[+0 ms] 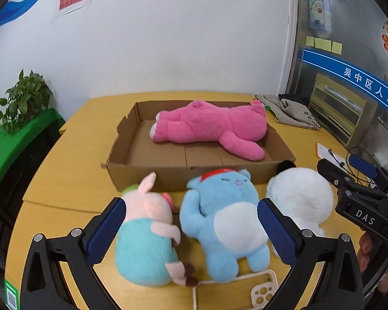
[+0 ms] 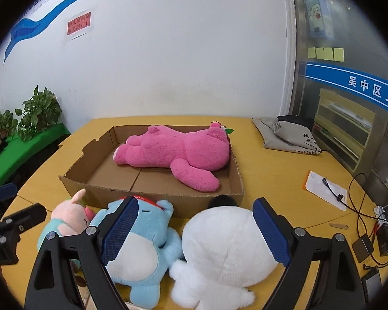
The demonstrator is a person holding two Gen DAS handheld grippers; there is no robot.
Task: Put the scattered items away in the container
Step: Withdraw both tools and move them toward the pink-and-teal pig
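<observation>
The pink plush bear [image 1: 209, 126] lay inside the shallow cardboard box [image 1: 152, 178] on the yellow table [image 1: 72, 129], its long axis running across the box, feet toward the left wall and head toward the right. Three plush toys lay in a row on the table just in front of the box's near wall: a pink-and-teal pig [image 1: 147, 235], a blue bear [image 1: 225, 222] lying on its back with its head toward the box, and a white plush [image 2: 227, 255]. The left gripper [image 1: 191, 232] stood wide open, holding nothing, above the pig and blue bear. The right gripper [image 2: 194, 232] was also spread wide and empty, above the white plush and the blue bear's side.
</observation>
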